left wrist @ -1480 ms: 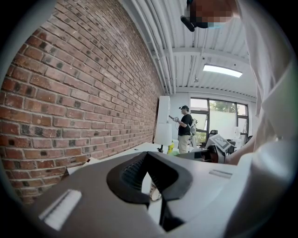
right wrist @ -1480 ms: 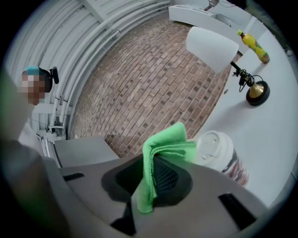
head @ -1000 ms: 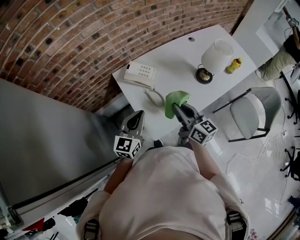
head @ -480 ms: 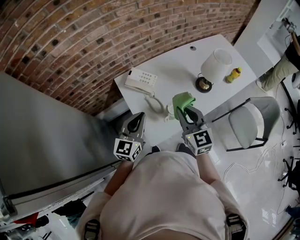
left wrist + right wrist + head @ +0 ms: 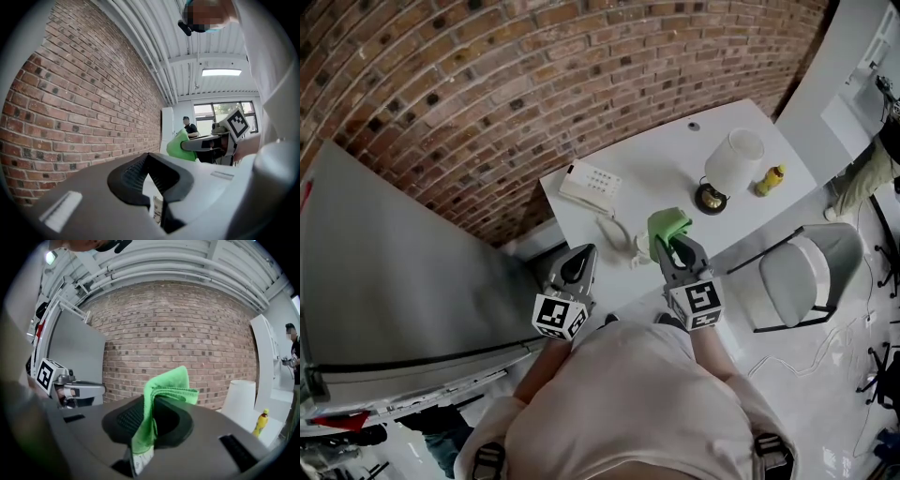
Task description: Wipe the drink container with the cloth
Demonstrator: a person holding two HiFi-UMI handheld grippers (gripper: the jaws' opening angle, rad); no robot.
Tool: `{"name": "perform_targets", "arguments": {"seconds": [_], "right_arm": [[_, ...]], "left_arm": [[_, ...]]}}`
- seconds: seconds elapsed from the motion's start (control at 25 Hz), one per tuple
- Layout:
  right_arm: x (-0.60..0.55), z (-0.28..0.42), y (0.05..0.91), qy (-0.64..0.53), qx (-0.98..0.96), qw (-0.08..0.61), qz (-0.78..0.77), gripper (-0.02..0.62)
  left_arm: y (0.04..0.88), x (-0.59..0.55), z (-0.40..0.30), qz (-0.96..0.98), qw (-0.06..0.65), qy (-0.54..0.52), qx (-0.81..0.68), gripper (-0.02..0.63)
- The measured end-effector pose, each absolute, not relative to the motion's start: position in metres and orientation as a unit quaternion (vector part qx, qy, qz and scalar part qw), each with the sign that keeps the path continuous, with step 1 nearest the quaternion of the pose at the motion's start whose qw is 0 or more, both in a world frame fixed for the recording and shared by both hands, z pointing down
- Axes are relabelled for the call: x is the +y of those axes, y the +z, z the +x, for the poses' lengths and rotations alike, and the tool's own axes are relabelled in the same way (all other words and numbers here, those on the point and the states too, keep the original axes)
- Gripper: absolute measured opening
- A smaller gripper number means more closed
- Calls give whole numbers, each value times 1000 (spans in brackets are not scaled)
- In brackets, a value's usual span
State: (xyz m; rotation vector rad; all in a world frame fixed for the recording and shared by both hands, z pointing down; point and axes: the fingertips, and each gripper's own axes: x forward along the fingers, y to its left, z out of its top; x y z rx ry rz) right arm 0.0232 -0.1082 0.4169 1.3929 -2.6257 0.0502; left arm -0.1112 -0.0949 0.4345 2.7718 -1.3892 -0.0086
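Observation:
The drink container, a small yellow bottle [image 5: 772, 178], stands on the white table [image 5: 656, 159] to the right of a lamp; it also shows in the right gripper view [image 5: 260, 423]. My right gripper [image 5: 673, 246] is shut on a folded green cloth [image 5: 667, 225], held above the table's near edge, well short of the bottle. The cloth [image 5: 168, 385] sticks up between the shut jaws. My left gripper [image 5: 579, 255] hovers to the left, off the table's near-left corner, shut with nothing in it [image 5: 149, 161].
A white-shaded lamp [image 5: 733, 159] stands between the cloth and the bottle. A white desk phone [image 5: 591, 185] with its cord lies at the table's left. A grey chair [image 5: 802, 267] is at the right, a grey panel [image 5: 394, 281] at the left, a brick wall behind.
The right gripper has swung from a slant to pointing nearly straight ahead, still holding the cloth. The left gripper has barely moved. The whole view has shifted a little.

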Motion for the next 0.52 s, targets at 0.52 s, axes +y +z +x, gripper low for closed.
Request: {"name": "perform_targets", "arguments": {"seconds": [0.52], "right_arm": [[-107,13,414,31,-896,78,437,35]], "left_arm": [[422,-87,-111,890,11,-6,-456,9]]}}
